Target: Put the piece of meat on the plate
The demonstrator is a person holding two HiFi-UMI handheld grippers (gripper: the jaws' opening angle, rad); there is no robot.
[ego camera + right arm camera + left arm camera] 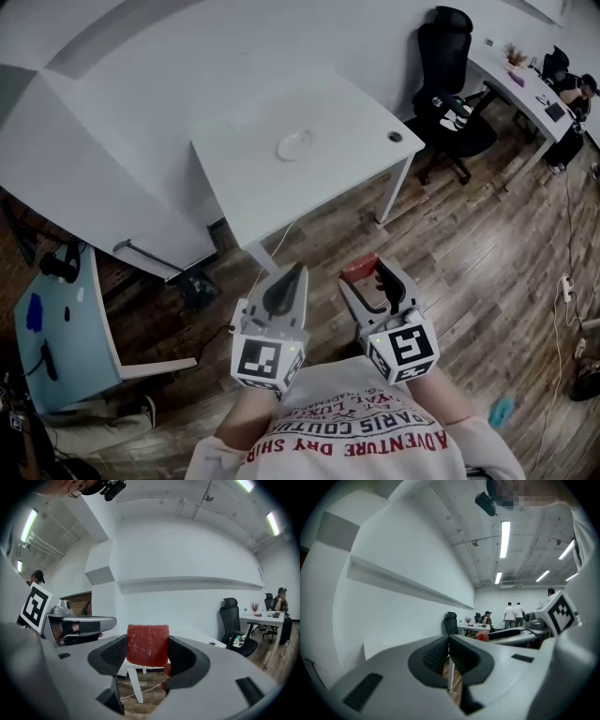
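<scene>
Nearest the camera, a person in a white printed shirt (375,436) holds two grippers out at chest height, side by side above a wooden floor (469,253). The left gripper (299,272) is empty, its jaws pressed together with nothing between them. Just to its right, the right gripper (368,274) is clamped on the piece of meat (147,645), a red, squared-off slab pinched between the dark ribbed pads. The slab's top edge stands clear above the jaws.

The meat looks light, soft and somewhat moist. It would probably give under pressure and could slide on its wet faces. The hold across its two flat sides, low on the slab, looks sound, and a firm but not crushing squeeze seems the safest way to carry it. Tilting the gripper hard might let it slip out.

Farther off stands a white table (328,178), its near edge well apart from the grippers. On its far half sits the plate (294,144), small, pale and bare. The meat has not reached it, so the whole carry across the floor and the table remains to be done.

Beyond the table's right end is a black office chair (450,94). At the far right a second desk (530,89) carries small items.
</scene>
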